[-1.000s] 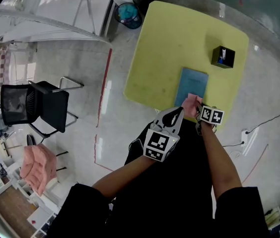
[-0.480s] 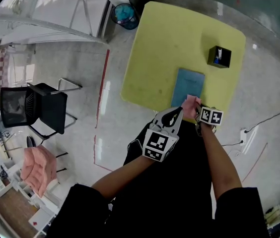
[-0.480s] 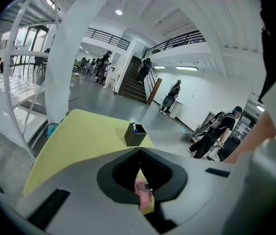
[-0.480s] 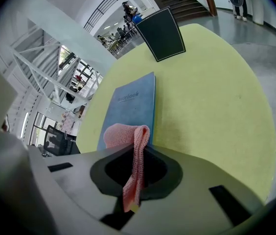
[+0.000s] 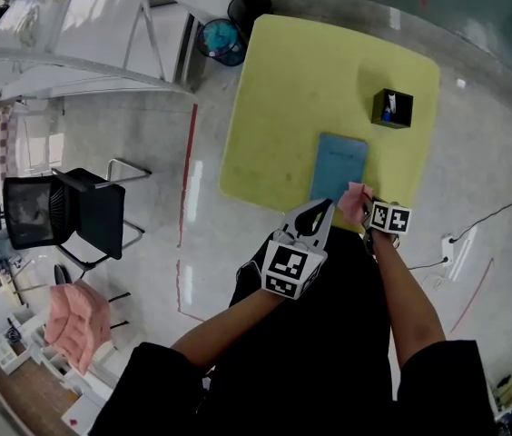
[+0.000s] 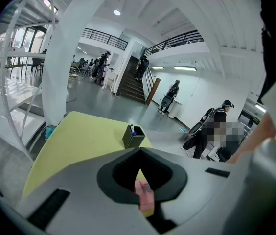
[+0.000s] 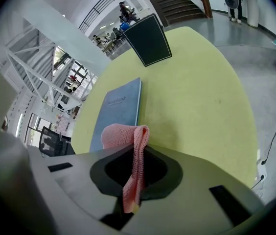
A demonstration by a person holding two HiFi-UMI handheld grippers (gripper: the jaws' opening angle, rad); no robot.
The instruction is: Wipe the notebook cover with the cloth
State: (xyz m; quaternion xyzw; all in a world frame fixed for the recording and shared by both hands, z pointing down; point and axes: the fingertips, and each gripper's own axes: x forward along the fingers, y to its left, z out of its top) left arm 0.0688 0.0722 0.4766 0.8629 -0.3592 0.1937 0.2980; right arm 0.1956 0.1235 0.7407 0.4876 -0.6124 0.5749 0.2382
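My right hand-held gripper (image 5: 365, 211) is pinching the pink knitted cloth (image 5: 355, 200), held just beside the 5 o'clock corner of the blue rectangular notebook (image 5: 338, 165). The notebook lies flat on the yellow-green desk (image 5: 283, 98), toward its 6 o'clock edge. My left hand-held gripper (image 5: 326, 209) hovers near the notebook's 6 o'clock end, jaws pressed together. A black open box (image 5: 391, 109) sits at the notebook's 1 o'clock.

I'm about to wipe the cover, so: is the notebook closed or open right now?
Closed. The notebook lies flat on the yellow table, showing only its blue cover with a title; no pages are visible.
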